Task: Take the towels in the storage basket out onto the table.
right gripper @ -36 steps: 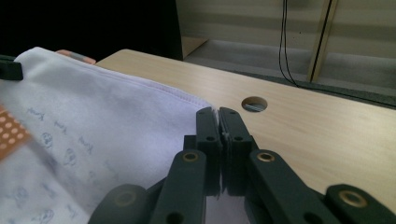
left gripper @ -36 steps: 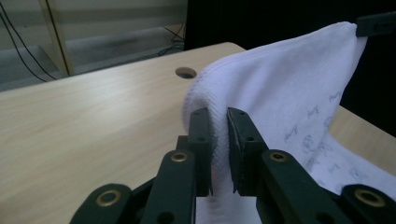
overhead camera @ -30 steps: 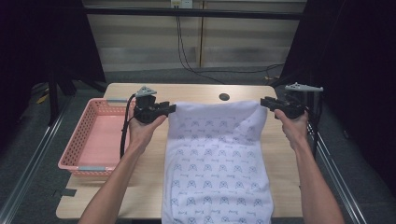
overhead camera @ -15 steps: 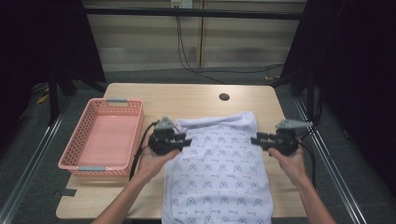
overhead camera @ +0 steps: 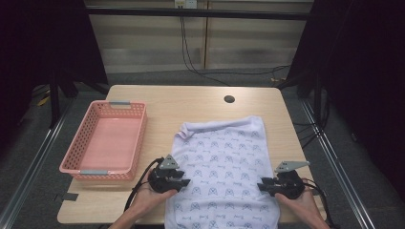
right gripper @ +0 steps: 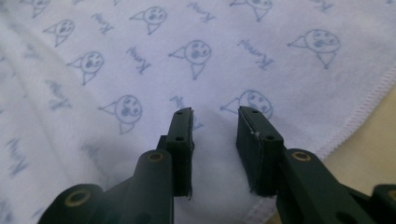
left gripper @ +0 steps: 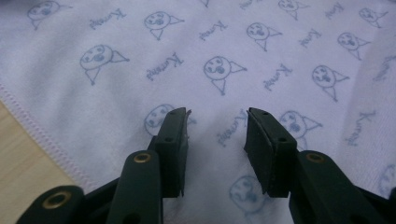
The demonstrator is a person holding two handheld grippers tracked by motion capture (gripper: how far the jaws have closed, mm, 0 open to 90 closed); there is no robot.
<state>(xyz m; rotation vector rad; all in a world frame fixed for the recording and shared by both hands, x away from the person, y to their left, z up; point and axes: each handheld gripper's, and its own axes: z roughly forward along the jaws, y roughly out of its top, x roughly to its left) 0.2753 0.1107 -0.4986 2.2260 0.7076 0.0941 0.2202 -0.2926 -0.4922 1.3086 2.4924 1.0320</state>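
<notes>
Pink basket [overhead camera: 104, 143] sits left of the towel [overhead camera: 224, 162].

A pink basket [overhead camera: 104, 143] is sitting on the left part of the light wooden table [overhead camera: 191, 102], its long side running away from the near edge, with nothing lying inside it. A small dark round hole [overhead camera: 229, 99] is showing in the tabletop toward the far right. Behind the table, black cables [overhead camera: 191, 57] are hanging down a pale wall panel and trailing across the grey floor [overhead camera: 28, 157]. A metal rail [overhead camera: 36, 160] is running along the floor at the left.
</notes>
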